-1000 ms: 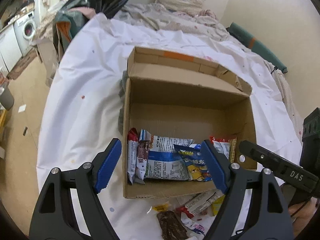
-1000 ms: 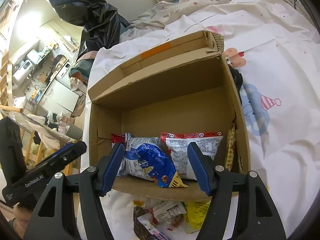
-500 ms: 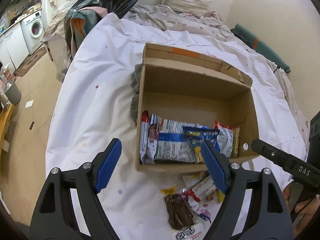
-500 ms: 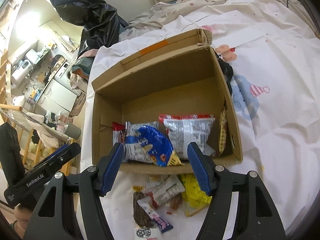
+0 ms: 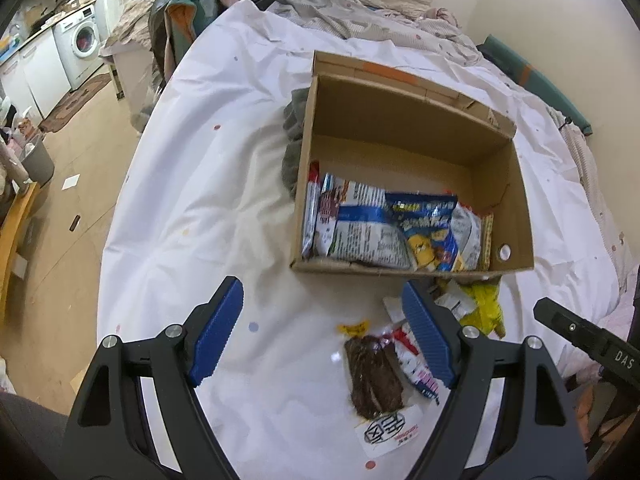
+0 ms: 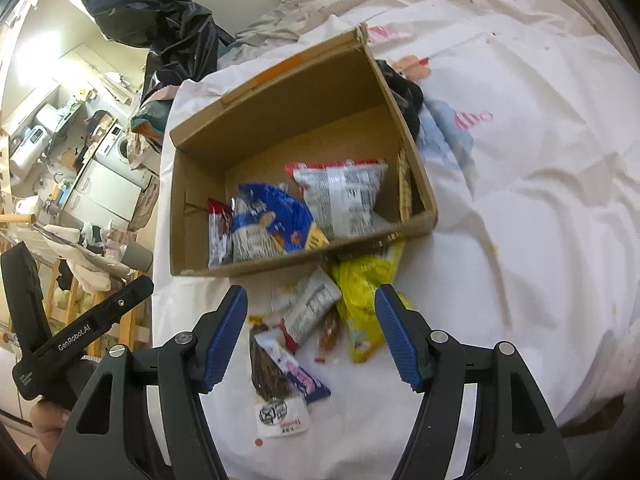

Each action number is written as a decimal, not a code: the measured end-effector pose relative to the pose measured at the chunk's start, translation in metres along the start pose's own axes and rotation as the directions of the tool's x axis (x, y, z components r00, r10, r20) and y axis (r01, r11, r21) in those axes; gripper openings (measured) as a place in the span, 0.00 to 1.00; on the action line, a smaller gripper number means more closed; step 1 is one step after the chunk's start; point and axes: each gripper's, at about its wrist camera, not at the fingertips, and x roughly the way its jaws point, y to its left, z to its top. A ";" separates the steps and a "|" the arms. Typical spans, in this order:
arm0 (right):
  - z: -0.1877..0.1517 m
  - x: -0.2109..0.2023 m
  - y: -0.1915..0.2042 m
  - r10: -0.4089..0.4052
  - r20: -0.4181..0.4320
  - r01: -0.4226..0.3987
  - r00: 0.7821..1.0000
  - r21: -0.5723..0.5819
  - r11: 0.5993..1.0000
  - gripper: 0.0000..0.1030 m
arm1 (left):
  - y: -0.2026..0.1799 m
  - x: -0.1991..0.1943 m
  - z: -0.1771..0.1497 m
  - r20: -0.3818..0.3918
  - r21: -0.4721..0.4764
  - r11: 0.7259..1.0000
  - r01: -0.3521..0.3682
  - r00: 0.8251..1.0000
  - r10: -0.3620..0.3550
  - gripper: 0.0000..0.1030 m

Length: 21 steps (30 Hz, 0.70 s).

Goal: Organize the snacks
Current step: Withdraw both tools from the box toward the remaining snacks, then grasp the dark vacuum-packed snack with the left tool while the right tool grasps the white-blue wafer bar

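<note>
Both sets of jaws stand released, nothing between the blue pads. Left gripper (image 5: 322,330) hangs over the white sheet (image 5: 208,200) on the bed, with a dark jerky pack (image 5: 374,376) lying under the gap, nearer its right pad. Right gripper (image 6: 312,334) hangs over the loose pile – the same jerky pack (image 6: 266,372), a striped bar (image 6: 298,374) lying across it, a grey-white packet (image 6: 314,308) and a yellow bag (image 6: 360,300) whose far end touches the box's near wall.

Just beyond the pile sits the open cardboard box (image 5: 516,184), flaps up at the far side. Inside, snacks are stacked against the near wall: a blue bag (image 5: 424,224) on top of a white printed packet (image 5: 364,232), thin red-topped packs (image 5: 314,208) on edge at the left, and a flat yellowish pack (image 5: 487,240) on edge at the right. From the right wrist view the blue bag (image 6: 276,216) lies beside a silver packet with a red top (image 6: 344,196) – the far half of the box floor (image 6: 320,140) is bare cardboard.

A dark cloth (image 5: 294,148) is bunched against the box's left outer wall. Each gripper's black handle shows at the edge of the other's view.
</note>
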 end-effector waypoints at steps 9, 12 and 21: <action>-0.006 -0.001 -0.014 -0.027 -0.014 0.028 1.000 0.045 0.999 0.68 | -0.006 0.050 -0.044 -0.235 -0.040 0.999 -0.013 0.972 0.003 0.77; -0.006 -0.003 -0.016 -0.029 -0.010 0.029 1.000 0.048 0.998 0.68 | -0.019 0.077 -0.064 -0.351 0.006 0.999 -0.034 0.936 0.034 0.77; -0.004 -0.003 -0.019 -0.018 -0.008 0.019 1.000 0.061 0.998 0.68 | -0.057 0.108 -0.085 -0.394 0.074 0.997 -0.031 0.918 0.058 0.77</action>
